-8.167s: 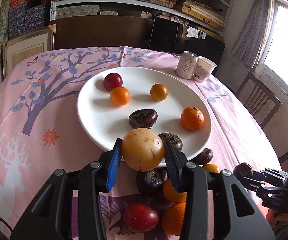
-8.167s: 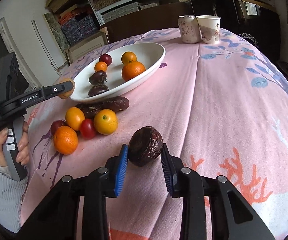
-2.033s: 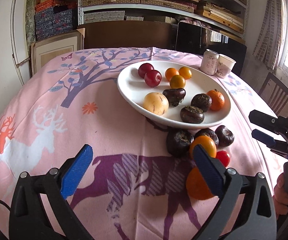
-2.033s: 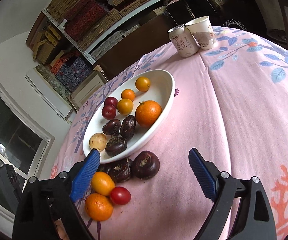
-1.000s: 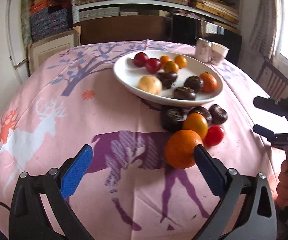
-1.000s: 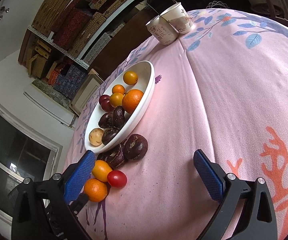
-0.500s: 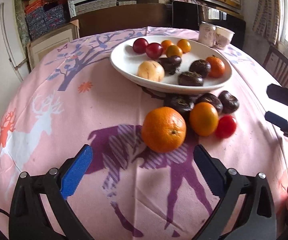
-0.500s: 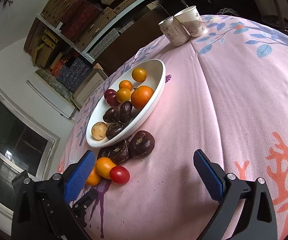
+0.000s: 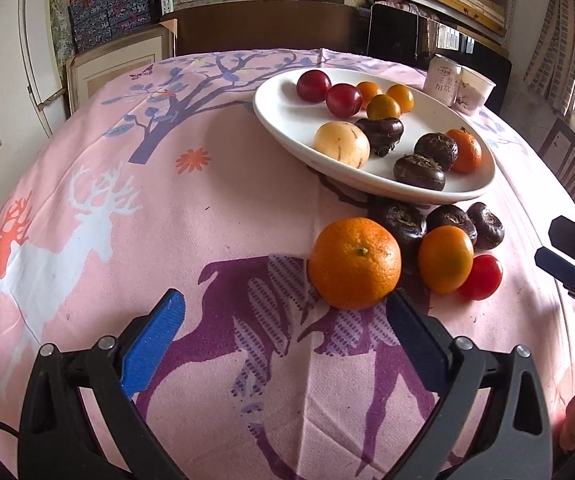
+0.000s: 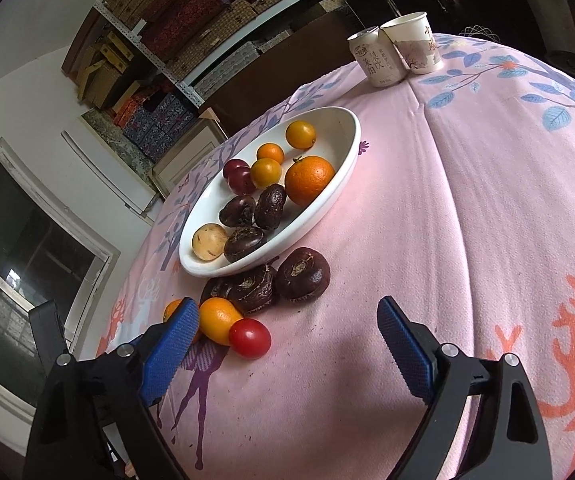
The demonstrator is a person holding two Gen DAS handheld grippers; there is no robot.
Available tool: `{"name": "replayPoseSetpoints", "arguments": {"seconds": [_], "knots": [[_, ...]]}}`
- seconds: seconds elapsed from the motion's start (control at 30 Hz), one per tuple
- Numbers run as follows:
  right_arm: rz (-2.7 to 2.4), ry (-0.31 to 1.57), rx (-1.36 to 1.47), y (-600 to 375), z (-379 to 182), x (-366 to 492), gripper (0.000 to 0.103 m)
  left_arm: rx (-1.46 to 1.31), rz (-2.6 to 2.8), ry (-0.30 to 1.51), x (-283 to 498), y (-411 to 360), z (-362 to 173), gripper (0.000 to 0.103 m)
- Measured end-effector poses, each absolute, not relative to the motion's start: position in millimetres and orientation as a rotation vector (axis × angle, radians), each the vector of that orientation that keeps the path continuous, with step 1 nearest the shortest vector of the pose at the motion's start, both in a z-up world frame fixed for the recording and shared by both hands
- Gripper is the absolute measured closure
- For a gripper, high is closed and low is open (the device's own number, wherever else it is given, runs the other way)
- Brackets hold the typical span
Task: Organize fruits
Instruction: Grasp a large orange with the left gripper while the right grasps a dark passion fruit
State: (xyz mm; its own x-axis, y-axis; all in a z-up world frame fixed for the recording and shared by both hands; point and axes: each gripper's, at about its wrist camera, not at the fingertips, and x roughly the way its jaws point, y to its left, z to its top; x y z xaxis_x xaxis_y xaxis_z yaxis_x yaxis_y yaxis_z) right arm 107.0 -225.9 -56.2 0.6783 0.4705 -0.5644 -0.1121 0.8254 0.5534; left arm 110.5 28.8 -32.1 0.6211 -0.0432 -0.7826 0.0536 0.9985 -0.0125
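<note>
Nearest: left gripper [image 9: 285, 322], fingers wide apart, nothing between, low over pink tablecloth [image 9: 87, 200]. Right gripper [image 10: 287, 332], jaws closing, still apart, only cloth between. Just beyond: large orange [image 9: 354, 263] by the left gripper's right finger; small orange [image 9: 445, 259], red fruit [image 10: 250, 338] and dark fruits [image 10: 302, 275] clustered against the rim. Farther: white plate [image 9: 283, 114] holding mixed fruits. Farthest: can [image 10: 375, 57] and paper cup [image 10: 413, 42], touching.

Chinese print on the can [image 10: 377, 57] and paper cup [image 10: 415, 42], not legible.
</note>
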Motion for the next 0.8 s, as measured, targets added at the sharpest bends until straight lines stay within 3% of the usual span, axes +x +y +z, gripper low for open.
{"name": "replayPoseSetpoints", "arguments": {"seconds": [0.2, 0.27, 0.53, 0.6, 0.8], "knots": [[0.314, 0.765, 0.387, -209, -51, 117, 0.047, 0.015, -0.047, 0.931, 115, 29, -38, 0.004], [0.267, 0.769, 0.296, -202, -49, 119, 0.051, 0.015, -0.047, 0.932, 115, 29, -38, 0.004], [0.204, 0.834, 0.081, -173, -60, 142, 0.057, 0.056, -0.037, 0.948, 119, 22, -42, 0.004], [0.213, 0.838, 0.09, -174, -62, 144, 0.062, 0.056, -0.039, 0.947, 118, 22, -41, 0.004], [0.259, 0.835, 0.13, -180, -60, 131, 0.063, 0.016, -0.054, 0.855, 108, 27, -27, 0.004]]}}
